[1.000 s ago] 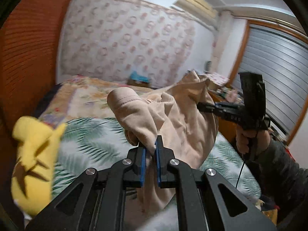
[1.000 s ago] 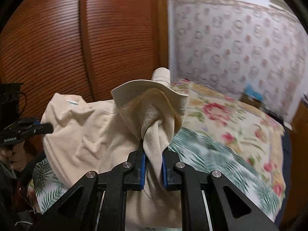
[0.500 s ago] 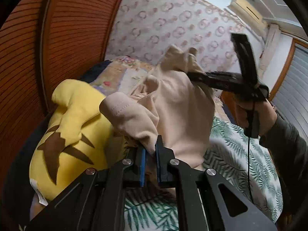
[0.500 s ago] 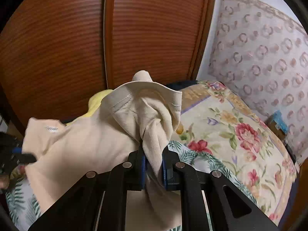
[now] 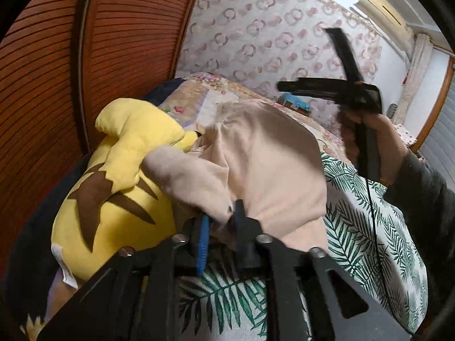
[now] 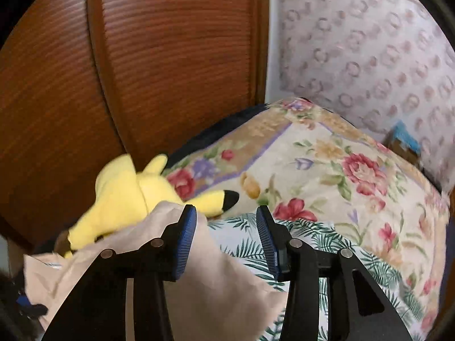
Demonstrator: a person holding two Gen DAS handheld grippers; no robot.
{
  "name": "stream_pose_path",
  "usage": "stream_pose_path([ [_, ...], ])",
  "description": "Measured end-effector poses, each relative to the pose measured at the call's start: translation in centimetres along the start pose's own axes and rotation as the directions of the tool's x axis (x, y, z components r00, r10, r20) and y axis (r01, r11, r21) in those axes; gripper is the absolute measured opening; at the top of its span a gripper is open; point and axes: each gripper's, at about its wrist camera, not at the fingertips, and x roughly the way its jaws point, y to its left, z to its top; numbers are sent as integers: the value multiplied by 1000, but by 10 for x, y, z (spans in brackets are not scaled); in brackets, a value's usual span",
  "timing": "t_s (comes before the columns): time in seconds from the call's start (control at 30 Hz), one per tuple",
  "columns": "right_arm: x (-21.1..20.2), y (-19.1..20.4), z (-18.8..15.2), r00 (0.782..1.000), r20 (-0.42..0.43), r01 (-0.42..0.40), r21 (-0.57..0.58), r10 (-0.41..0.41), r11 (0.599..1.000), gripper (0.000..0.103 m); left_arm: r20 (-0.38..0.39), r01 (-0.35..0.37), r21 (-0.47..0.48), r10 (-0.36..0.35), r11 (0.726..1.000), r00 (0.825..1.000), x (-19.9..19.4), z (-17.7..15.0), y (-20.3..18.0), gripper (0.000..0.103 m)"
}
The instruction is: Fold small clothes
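Note:
A beige garment [image 5: 264, 164] lies slumped on the bed, its left part resting against a yellow plush toy [image 5: 113, 199]. My left gripper [image 5: 221, 227] has its jaws opening; a fold of the garment still sits loosely between them and the blue pad is bare. My right gripper [image 6: 226, 227] is also opening, with nothing between its fingers, and the garment [image 6: 199, 284] lies below and left of it. In the left wrist view the right gripper [image 5: 301, 85] hovers above the garment, held by a hand [image 5: 366, 130].
The bed carries a leaf-print sheet [image 5: 369, 227] and a floral quilt [image 6: 327, 170] farther back. Slatted wooden wardrobe doors [image 6: 142, 71] stand close on the left behind the plush toy [image 6: 128, 193]. A patterned wall [image 5: 270, 42] closes the far side.
The right gripper has let go of the garment and opened; the cloth has dropped onto the bed by the plush toy. The left jaws have parted and the left gripper has sunk lower.

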Motion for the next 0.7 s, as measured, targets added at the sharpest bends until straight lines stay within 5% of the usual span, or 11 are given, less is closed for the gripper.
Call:
stream_pose_path([
  [0.2,-19,-2,-26,997,-12,-82,9,82,997,46,59,-27,37,25,999,998,-16,-1,1,56],
  [0.27,-20,-7,-42,994,-23,-107,15,107,994,45,67,-19,48,16,999,998,-20,-2,-2,74],
  [0.5,-4,-17,-62,993,-100,-58,39,62,998,46,63,-21,116,14,993,998,-31,-4,-22,82],
  [0.7,-16,-13,-64,997,-69,-34,72,39,997,47,59,-24,192,12,981,998,-40,-8,-48,82],
])
